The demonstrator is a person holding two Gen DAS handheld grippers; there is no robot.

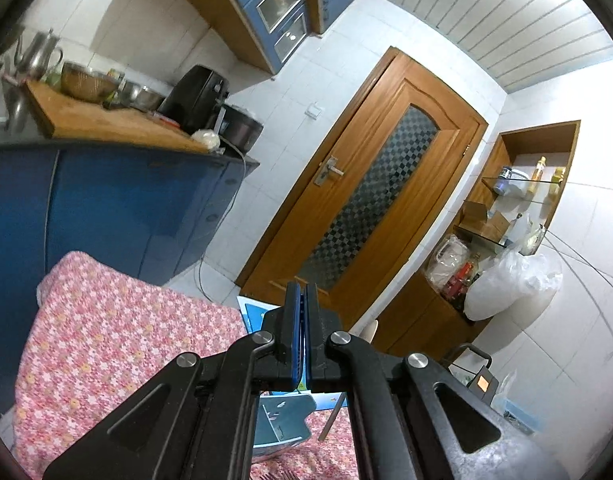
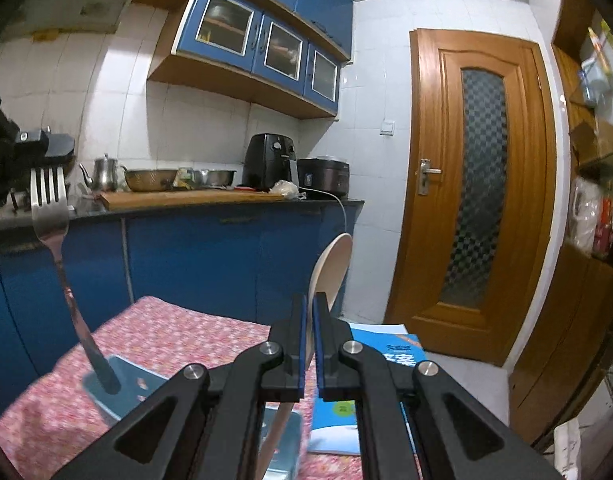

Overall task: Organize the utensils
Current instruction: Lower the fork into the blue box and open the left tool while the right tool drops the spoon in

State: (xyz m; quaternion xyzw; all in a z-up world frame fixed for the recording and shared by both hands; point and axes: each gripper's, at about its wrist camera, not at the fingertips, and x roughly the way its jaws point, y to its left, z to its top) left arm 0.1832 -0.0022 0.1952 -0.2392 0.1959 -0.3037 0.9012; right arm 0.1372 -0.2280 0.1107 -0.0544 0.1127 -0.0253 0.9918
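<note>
In the right wrist view my right gripper (image 2: 309,304) is shut on the handle of a wooden spoon (image 2: 331,270), whose bowl stands up above the fingers. Its handle reaches down into a grey-blue utensil holder (image 2: 122,380) on the pink floral tablecloth (image 2: 178,332). My left gripper (image 2: 46,156) enters at the left edge, shut on the tines of a metal fork (image 2: 52,224). The fork hangs handle-down, its end in the holder. In the left wrist view the left gripper (image 1: 304,292) is closed; the fork barely shows there and the holder (image 1: 282,420) lies below the fingers.
A blue booklet (image 2: 390,356) lies on the table to the right of the holder. Blue cabinets carry a counter (image 2: 194,198) with a cutting board, kettle, bowls, air fryer and rice cooker. A wooden door (image 2: 482,184) and shelves stand to the right.
</note>
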